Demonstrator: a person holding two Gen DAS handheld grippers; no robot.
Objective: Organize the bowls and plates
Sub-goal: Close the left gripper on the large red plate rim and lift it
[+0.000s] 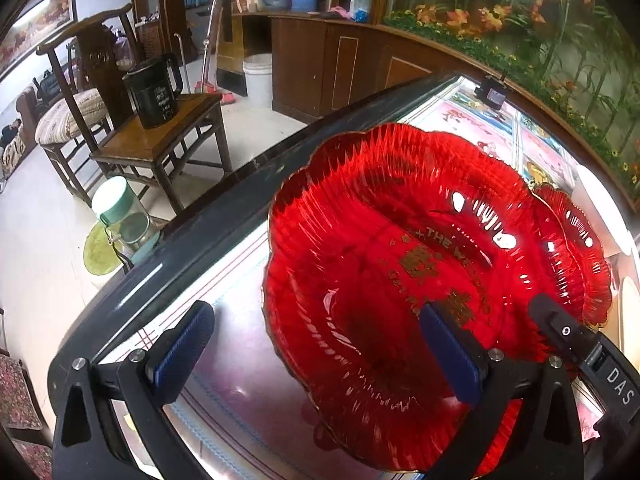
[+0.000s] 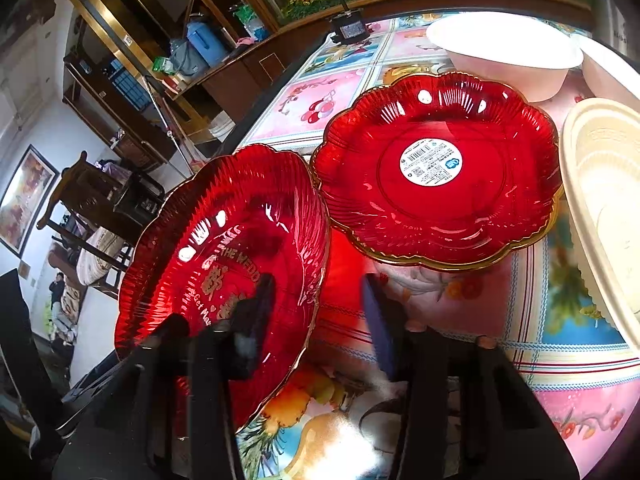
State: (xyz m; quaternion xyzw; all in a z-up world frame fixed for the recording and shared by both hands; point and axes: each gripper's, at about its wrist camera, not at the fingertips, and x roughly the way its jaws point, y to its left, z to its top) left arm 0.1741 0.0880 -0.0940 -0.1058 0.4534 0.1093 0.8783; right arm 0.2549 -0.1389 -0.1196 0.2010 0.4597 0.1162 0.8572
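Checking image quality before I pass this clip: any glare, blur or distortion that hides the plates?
Left wrist view: fisheye bends the table edge; small glints on the red plate, its lettering readable. Right wrist view: the white bowl is blown out by glare, and the right tongs look motion-blurred.

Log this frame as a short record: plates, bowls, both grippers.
lettered red plate: near the table edge, gold lettering inside
stickered red plate: beside it, further in on the table
white bowl: behind the stickered red plate
cream dish: right edge of view, partly cut off
left gripper: open, one finger over the lettered red plate
right gripper: open, straddling that plate's rim, pads not visibly pressing
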